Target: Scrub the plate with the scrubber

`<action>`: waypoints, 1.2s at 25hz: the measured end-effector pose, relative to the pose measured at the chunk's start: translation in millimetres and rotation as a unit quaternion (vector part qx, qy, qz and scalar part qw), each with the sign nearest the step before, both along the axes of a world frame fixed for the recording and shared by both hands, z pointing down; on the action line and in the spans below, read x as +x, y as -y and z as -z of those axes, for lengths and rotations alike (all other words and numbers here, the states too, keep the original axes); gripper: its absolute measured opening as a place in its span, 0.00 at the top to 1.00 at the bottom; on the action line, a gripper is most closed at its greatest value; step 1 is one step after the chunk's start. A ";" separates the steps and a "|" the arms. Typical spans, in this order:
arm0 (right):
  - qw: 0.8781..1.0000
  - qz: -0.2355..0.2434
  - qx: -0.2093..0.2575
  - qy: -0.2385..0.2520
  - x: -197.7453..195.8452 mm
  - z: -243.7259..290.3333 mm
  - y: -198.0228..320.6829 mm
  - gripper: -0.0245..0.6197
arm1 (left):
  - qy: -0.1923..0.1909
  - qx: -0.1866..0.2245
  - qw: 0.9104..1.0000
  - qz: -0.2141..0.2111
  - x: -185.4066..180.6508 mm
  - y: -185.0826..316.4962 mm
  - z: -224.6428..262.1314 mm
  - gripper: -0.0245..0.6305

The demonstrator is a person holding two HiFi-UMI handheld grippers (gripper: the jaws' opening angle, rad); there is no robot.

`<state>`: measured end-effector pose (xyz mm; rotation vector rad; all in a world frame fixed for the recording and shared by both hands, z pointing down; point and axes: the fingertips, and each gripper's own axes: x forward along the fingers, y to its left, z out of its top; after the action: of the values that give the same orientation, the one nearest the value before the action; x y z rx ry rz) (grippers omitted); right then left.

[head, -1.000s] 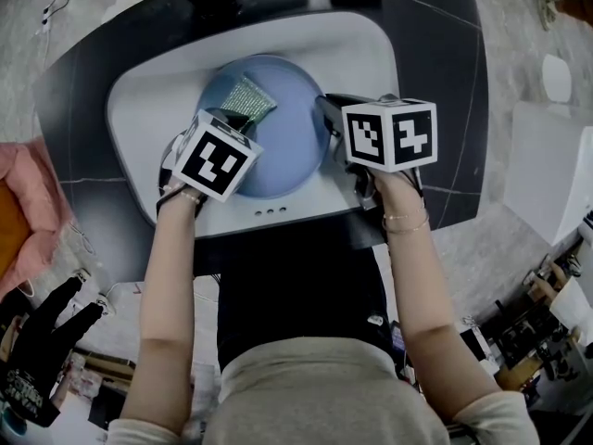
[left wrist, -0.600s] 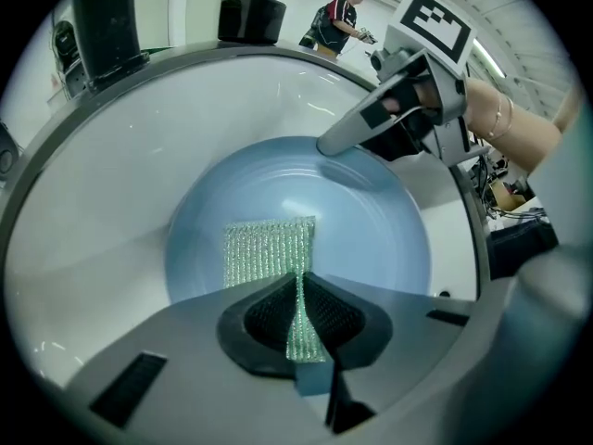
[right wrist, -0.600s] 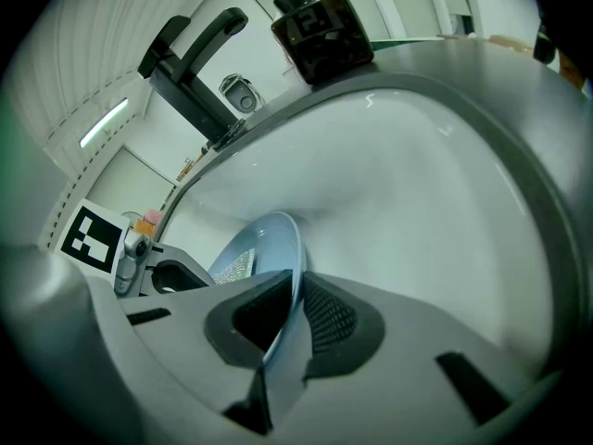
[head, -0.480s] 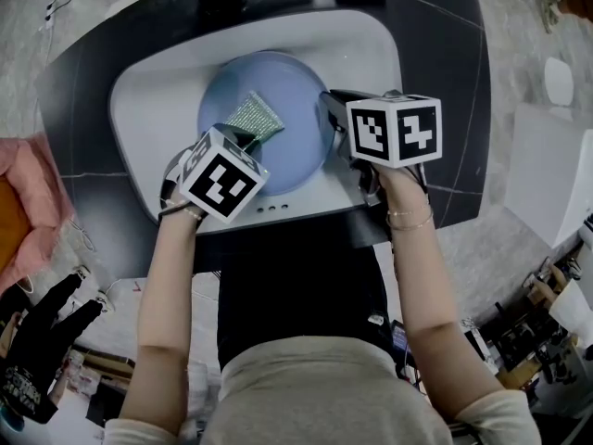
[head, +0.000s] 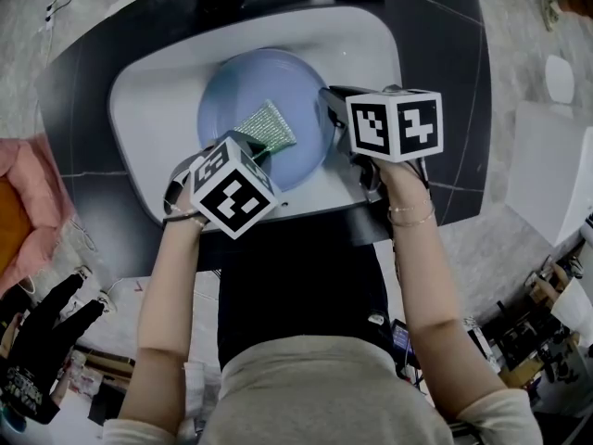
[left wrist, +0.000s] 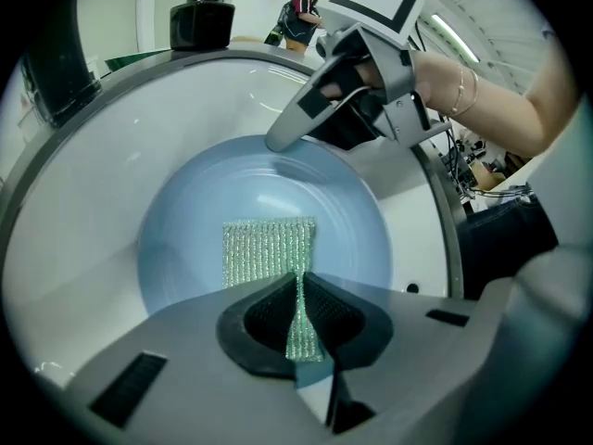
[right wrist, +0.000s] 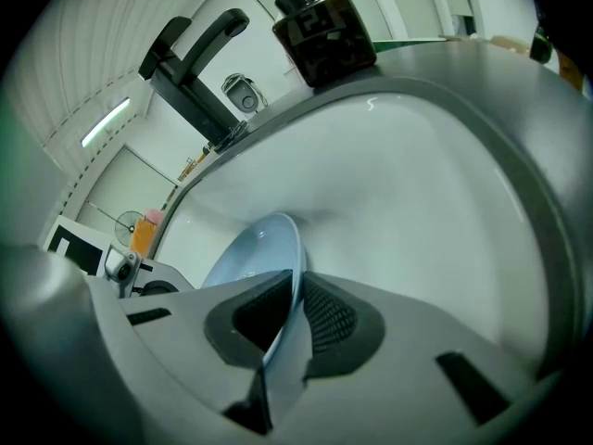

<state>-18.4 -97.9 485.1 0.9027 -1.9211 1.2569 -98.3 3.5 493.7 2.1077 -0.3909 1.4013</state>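
A light blue plate [head: 232,86] lies tilted in the white sink [head: 153,95]. My right gripper [head: 326,111] is shut on the plate's right rim; in the right gripper view the rim [right wrist: 289,248] runs between the jaws of the right gripper [right wrist: 295,295]. My left gripper [head: 252,148] is shut on a green mesh scrubber [head: 268,126], which lies flat on the plate's middle. In the left gripper view the scrubber [left wrist: 267,247] fans out from the left gripper [left wrist: 301,293] over the plate [left wrist: 185,221], with the right gripper [left wrist: 287,133] at the far rim.
A black faucet [right wrist: 190,58] and a dark soap dispenser [right wrist: 320,28] stand behind the sink. The dark counter [head: 435,54] surrounds the basin. A pink cloth [head: 28,202] lies far left.
My left gripper has drawn the scrubber across the plate from its upper left toward the middle and near edge, rolling a little. The right gripper and plate have stayed still.
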 end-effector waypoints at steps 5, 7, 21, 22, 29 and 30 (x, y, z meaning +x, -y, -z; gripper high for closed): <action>1.000 -0.001 -0.002 0.000 0.8 -0.4 -0.7 0.89 | -0.027 -0.012 0.999 -0.012 18.0 -7.2 6.8 0.89; 1.000 -0.001 -0.001 0.000 0.5 -0.3 -0.6 0.89 | -0.036 -0.012 0.999 -0.014 24.7 -7.5 9.1 0.89; 1.000 -0.005 -0.006 0.002 2.1 -3.6 -0.5 0.89 | -0.080 -0.003 0.996 0.029 51.0 17.2 12.2 0.89; 1.000 -0.005 -0.007 0.001 2.5 -4.1 -0.7 0.89 | -0.081 0.000 0.996 0.032 52.5 20.0 11.8 0.89; 1.000 -0.007 -0.012 -0.002 3.4 -8.0 -1.1 0.89 | -0.080 0.020 0.993 0.082 50.5 42.8 5.1 0.89; 1.000 -0.007 -0.013 -0.002 3.4 -8.2 -1.2 0.89 | -0.079 0.021 0.993 0.088 48.7 45.5 4.0 0.89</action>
<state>-15.0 -96.8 493.4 0.9069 -1.8935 1.2849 -49.5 -42.0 489.7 2.1426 -0.5318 1.1262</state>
